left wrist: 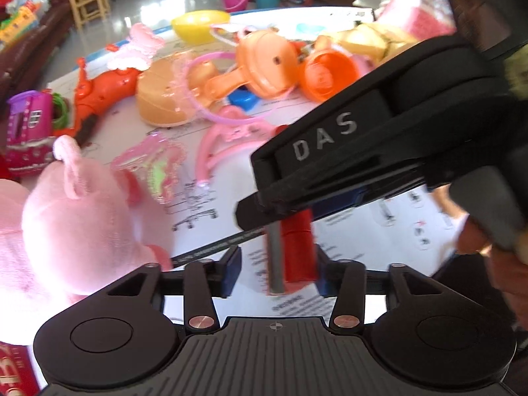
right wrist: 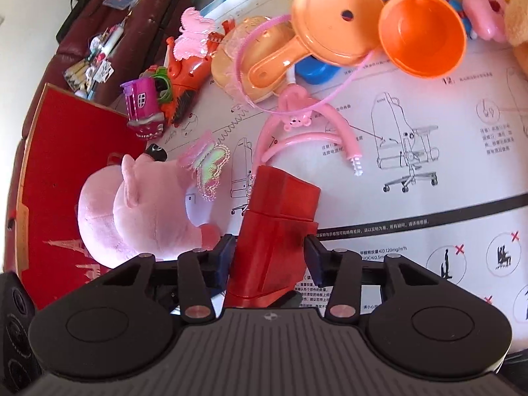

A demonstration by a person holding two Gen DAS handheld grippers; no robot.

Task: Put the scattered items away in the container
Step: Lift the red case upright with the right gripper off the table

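Right gripper (right wrist: 270, 257) had a red plastic toy block (right wrist: 277, 227) between its jaws, pads at both sides, prob. clamped; grip looked off-centre. Left gripper (left wrist: 277, 272) stood apart around the block's lower end (left wrist: 297, 250), w/ one pad touching and the other clear. Container: maybe the red box (right wrist: 72, 165) at left, beside the pink plush pig (right wrist: 142, 204). Best to keep the right grip firm, clear the left, then carry the block to the box.

pink plush (right wrist: 138, 211) blocks left, bare sheet (right wrist: 429, 204) right
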